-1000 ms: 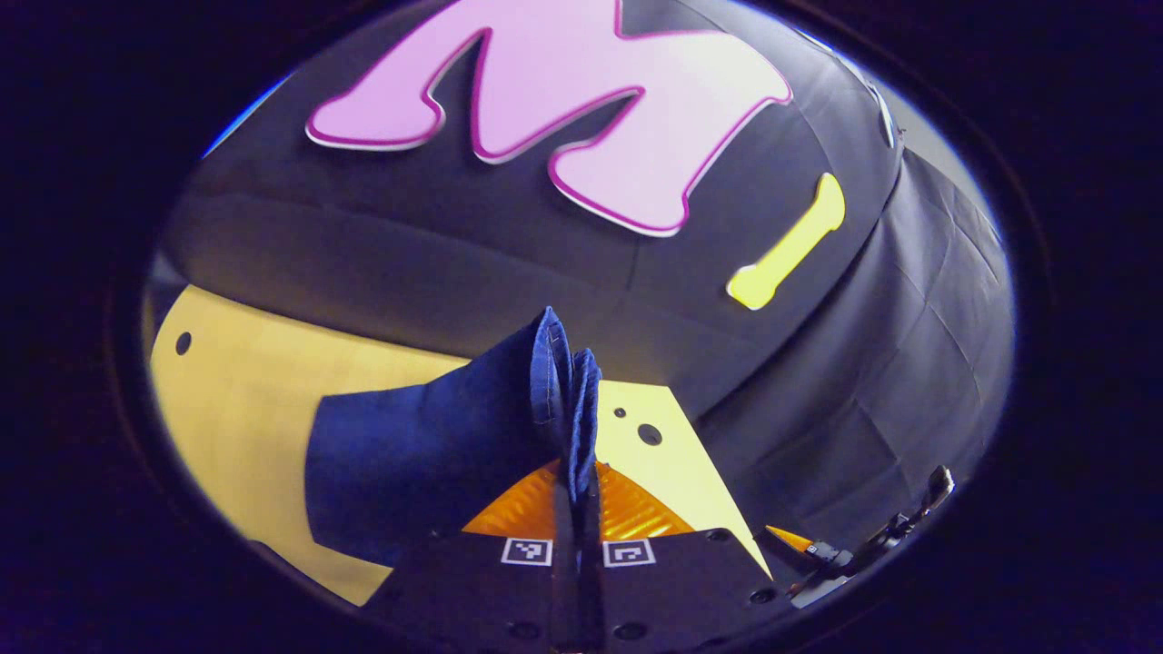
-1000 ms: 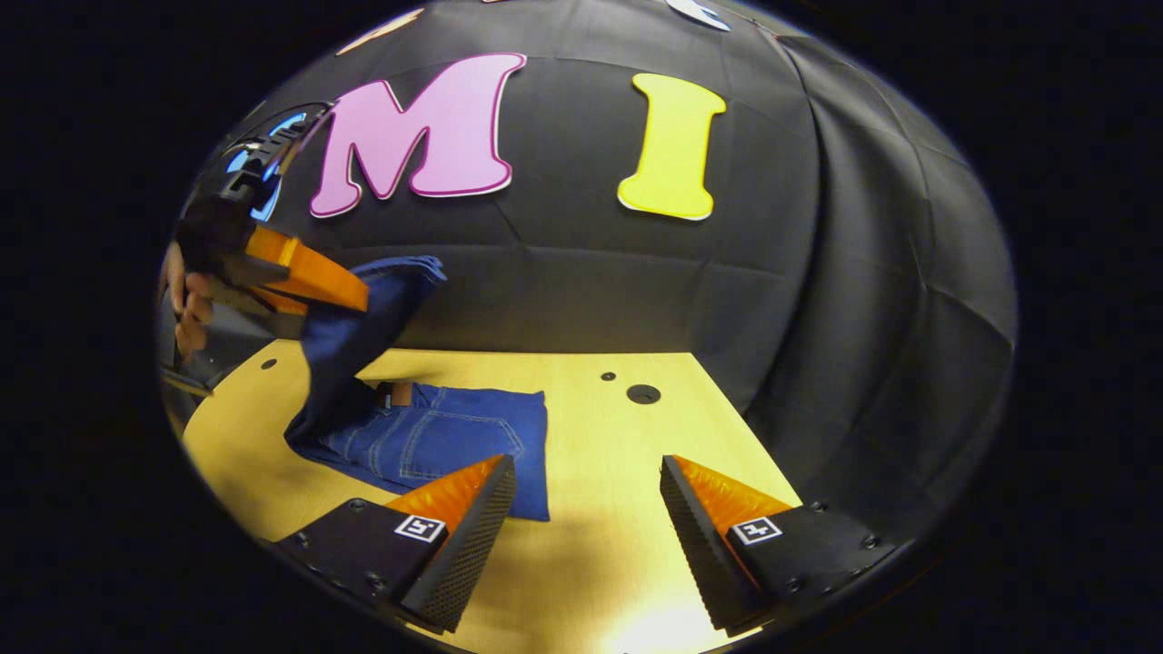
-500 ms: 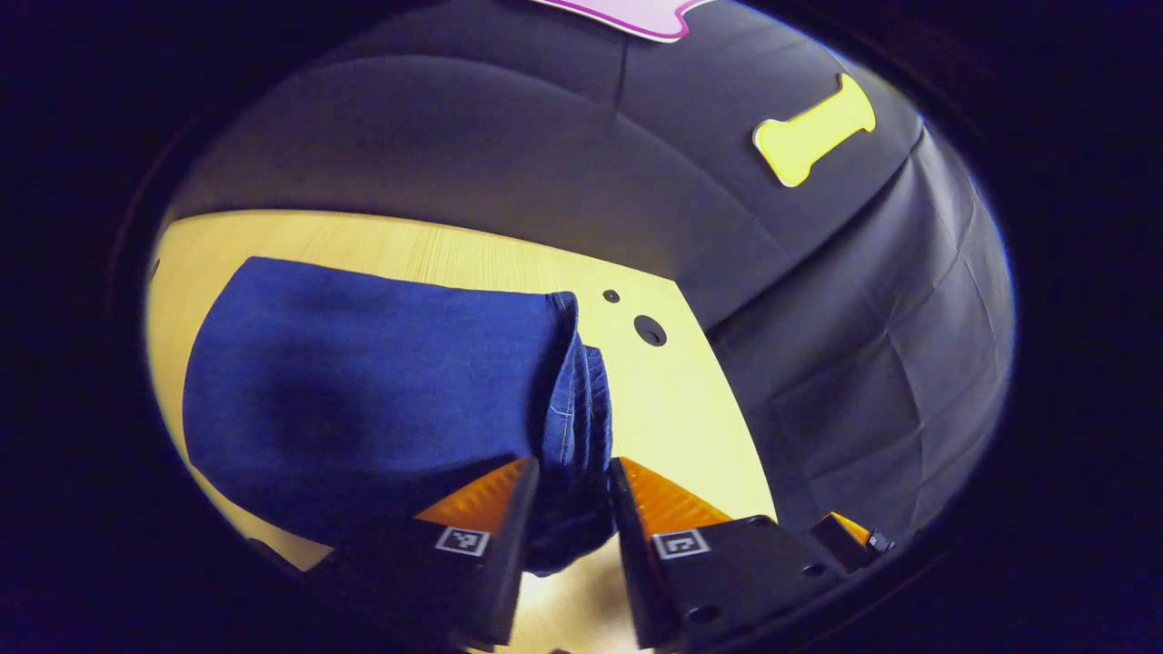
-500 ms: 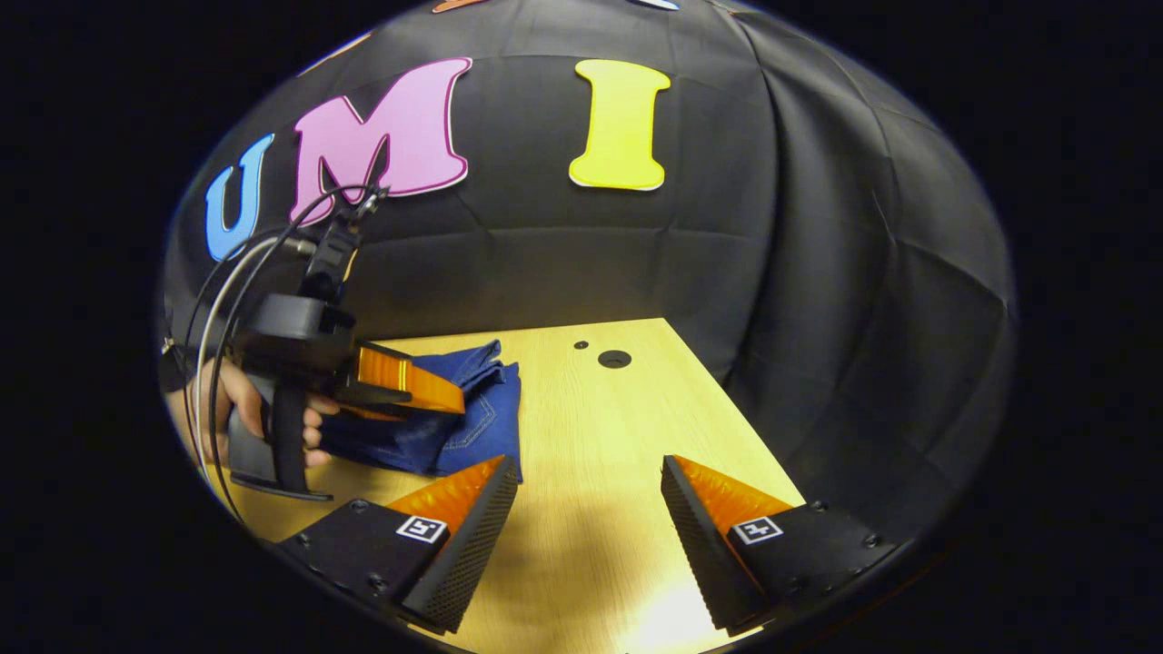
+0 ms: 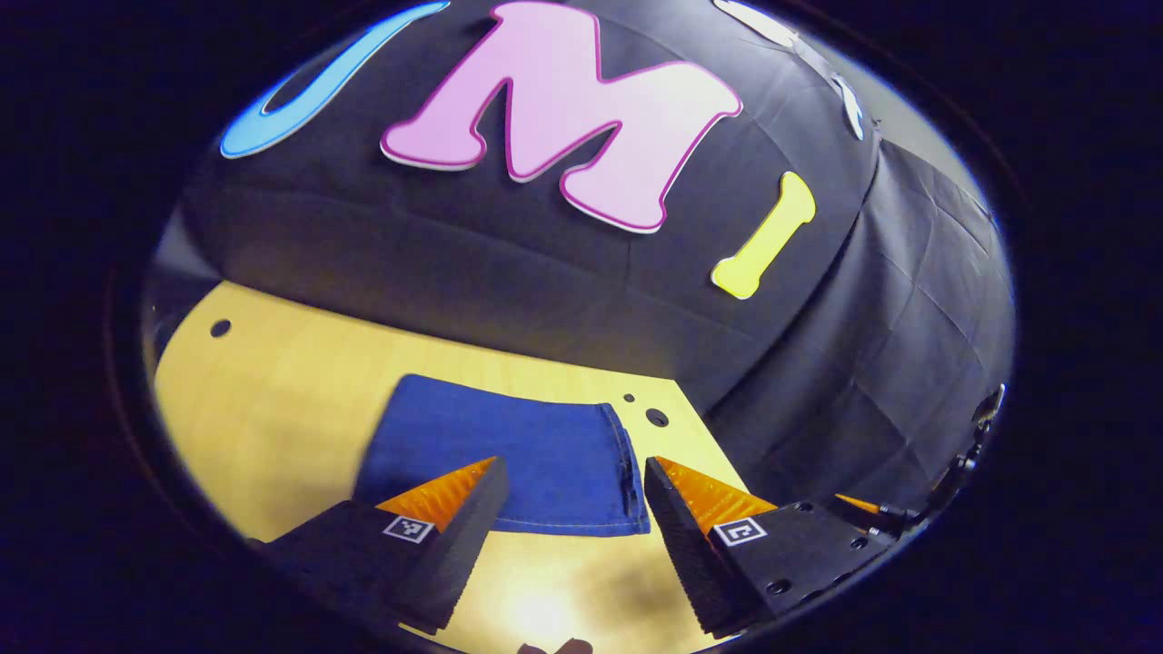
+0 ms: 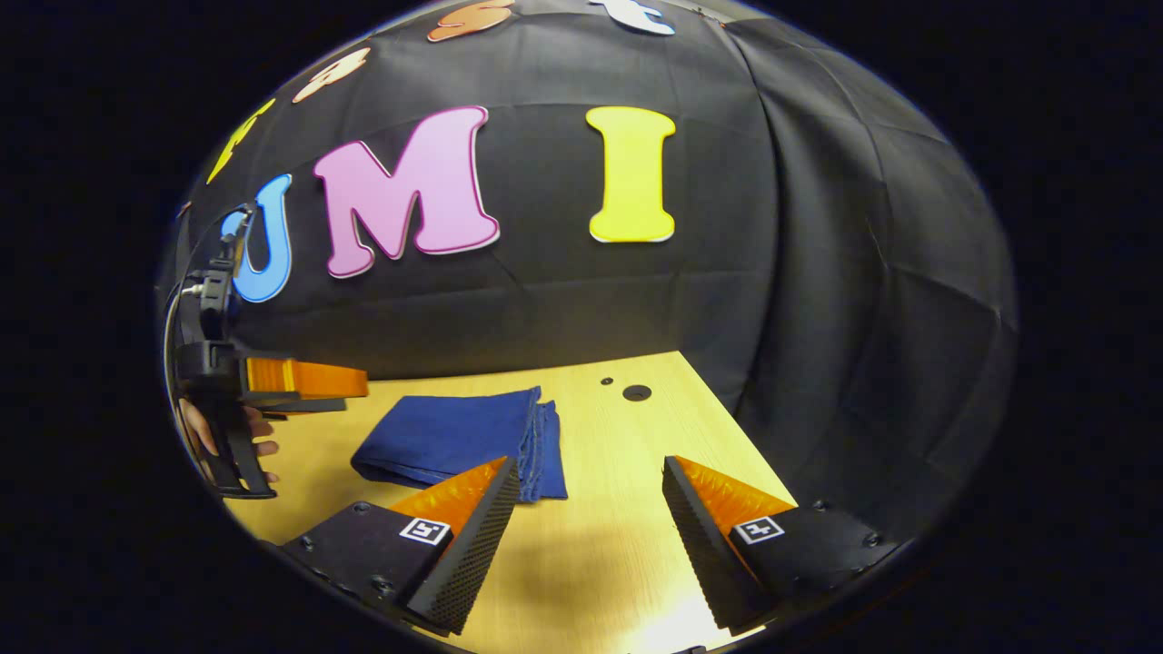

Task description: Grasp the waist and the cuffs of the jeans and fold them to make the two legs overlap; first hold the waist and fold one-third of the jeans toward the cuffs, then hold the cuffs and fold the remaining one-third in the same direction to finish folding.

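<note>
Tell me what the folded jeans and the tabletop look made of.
Jeans: dark blue denim, matte, probably cotton; light contrast stitching runs along the hem edge in the left gripper view, and stacked layers show at the folded end. Tabletop: pale wood-look board, smooth with a soft sheen; fine straight grain and drilled round holes suggest laminate or plywood, can't tell which.

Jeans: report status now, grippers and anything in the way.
Left gripper open, right gripper open, both clear of the cloth. Jeans folded in a flat stack on the table. Nothing in the way.
</note>
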A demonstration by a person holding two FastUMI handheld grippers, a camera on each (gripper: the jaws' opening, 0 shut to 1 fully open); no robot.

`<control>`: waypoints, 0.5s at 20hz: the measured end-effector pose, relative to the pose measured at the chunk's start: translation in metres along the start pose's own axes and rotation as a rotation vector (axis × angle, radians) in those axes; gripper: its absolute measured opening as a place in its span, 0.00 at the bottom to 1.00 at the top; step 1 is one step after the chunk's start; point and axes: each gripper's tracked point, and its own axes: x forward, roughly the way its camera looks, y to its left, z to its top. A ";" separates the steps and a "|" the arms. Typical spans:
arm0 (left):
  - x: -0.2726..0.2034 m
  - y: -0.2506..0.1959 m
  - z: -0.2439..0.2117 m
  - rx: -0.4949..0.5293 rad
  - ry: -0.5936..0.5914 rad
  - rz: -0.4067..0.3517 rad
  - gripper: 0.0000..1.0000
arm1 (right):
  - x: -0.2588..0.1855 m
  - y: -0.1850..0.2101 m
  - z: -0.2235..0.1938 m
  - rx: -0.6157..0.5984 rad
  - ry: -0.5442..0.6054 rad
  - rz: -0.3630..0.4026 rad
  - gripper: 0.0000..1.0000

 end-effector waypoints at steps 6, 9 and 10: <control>-0.169 0.023 0.059 0.186 -0.229 0.057 0.96 | -0.077 0.074 0.074 -0.040 -0.163 0.073 0.97; -0.244 0.028 0.080 0.260 -0.349 0.100 0.96 | -0.119 0.102 0.106 -0.130 -0.267 0.065 0.98; -0.267 0.028 0.088 0.255 -0.387 0.115 0.96 | -0.133 0.112 0.116 -0.146 -0.307 0.065 0.98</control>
